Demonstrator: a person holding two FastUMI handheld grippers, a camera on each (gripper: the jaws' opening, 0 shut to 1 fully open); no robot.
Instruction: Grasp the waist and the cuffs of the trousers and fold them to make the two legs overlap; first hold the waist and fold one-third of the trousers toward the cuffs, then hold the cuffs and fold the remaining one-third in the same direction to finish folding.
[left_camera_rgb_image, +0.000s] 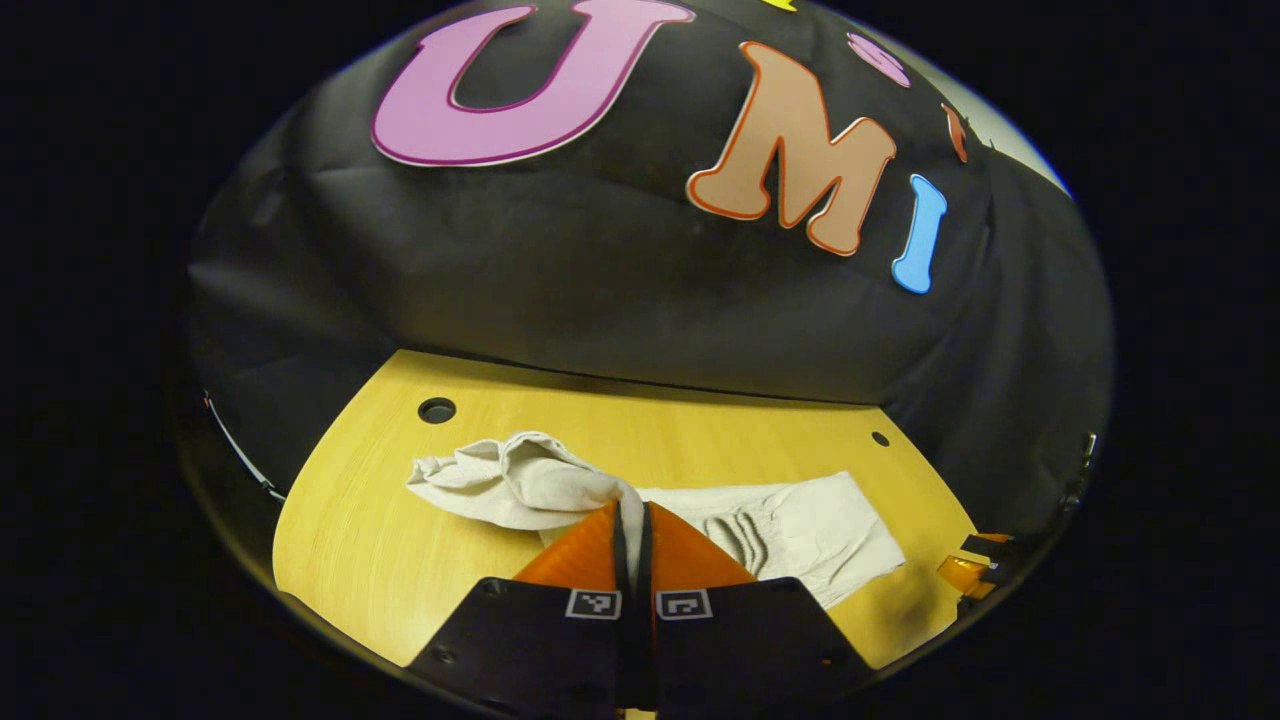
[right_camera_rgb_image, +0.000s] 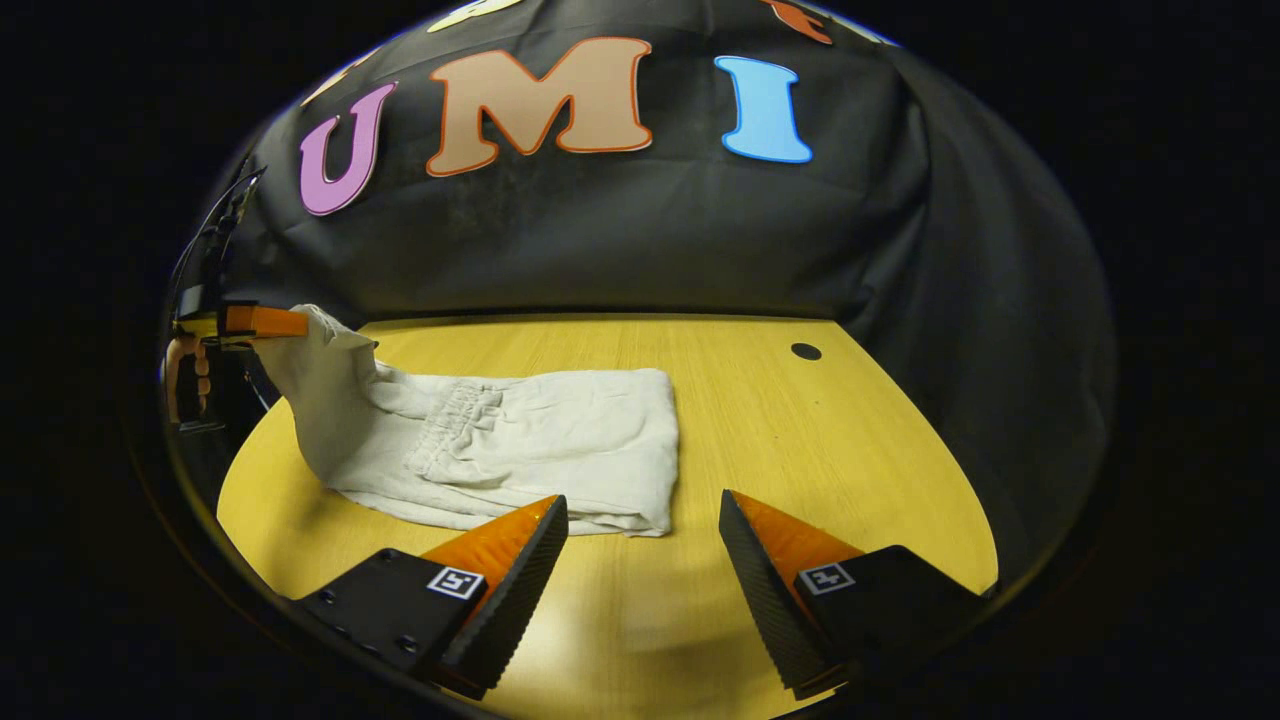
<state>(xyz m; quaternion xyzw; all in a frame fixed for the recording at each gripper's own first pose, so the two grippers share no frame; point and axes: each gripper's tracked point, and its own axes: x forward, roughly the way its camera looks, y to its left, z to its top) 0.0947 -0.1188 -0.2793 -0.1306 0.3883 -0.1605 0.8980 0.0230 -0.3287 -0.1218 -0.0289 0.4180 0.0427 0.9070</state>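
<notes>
Cream trousers (right_camera_rgb_image: 520, 450) lie partly folded on the yellow wooden table (right_camera_rgb_image: 800, 440), the gathered waistband (right_camera_rgb_image: 455, 425) resting on top of the lower layer. My left gripper (left_camera_rgb_image: 631, 510) is shut on the cuff end of the trousers (left_camera_rgb_image: 520, 480), which is lifted off the table and bunched in front of the fingers. In the right gripper view that same gripper (right_camera_rgb_image: 262, 321) shows at the far left, holding the cloth raised. My right gripper (right_camera_rgb_image: 643, 515) stands open just in front of the folded edge, above bare table, touching nothing.
The black cloth wall (right_camera_rgb_image: 640, 240) rises close behind the table. Two small round holes (left_camera_rgb_image: 437, 410) (right_camera_rgb_image: 805, 351) sit near the table's back corners. Bare tabletop extends to the right of the trousers in the right gripper view. The right gripper (left_camera_rgb_image: 975, 570) shows at the left gripper view's right edge.
</notes>
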